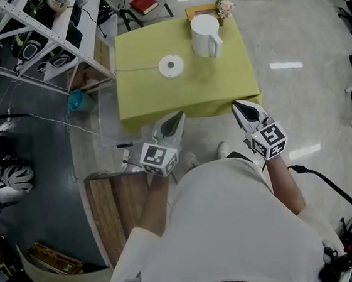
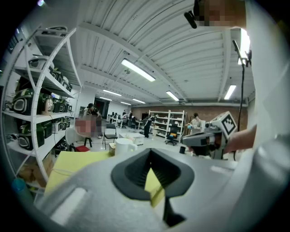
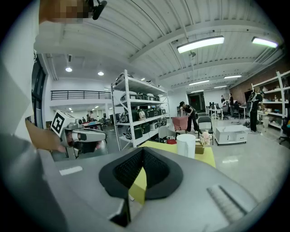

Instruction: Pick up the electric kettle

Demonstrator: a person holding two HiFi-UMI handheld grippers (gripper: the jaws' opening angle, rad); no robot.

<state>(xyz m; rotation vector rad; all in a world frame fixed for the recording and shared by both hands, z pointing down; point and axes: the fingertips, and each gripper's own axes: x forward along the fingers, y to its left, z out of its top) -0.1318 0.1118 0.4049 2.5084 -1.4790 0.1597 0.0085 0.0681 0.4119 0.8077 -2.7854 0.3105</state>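
The electric kettle (image 1: 205, 36) stands upright on the far part of the worktop (image 1: 153, 105), right of centre and just in front of a small box with flowers (image 1: 222, 5). It isn't on its round white base (image 1: 171, 65), which lies apart from it to the left, with a thin cord (image 1: 135, 68) running off towards the worktop's left edge. Sitting free like that, it should lift straight up with nothing to unhook.

It's a plain white, straight-sided jug with a white lid, smooth and matte as far as I can tell. Its handle sticks out on the side facing the person and slightly to their right, which looks like the natural place to grip it.

The person stands at the near edge, well short of the kettle. The left gripper (image 1: 175, 121) and right gripper (image 1: 242, 109) are held side by side over that edge, both pointing across the worktop at a shallow downward slant. Both pairs of jaws are clenched together with nothing between them, so only the yellow cloth shows past the pads.

This could be a pause before reaching for the kettle, or a drawing back after setting it down. Nothing here tells me which.
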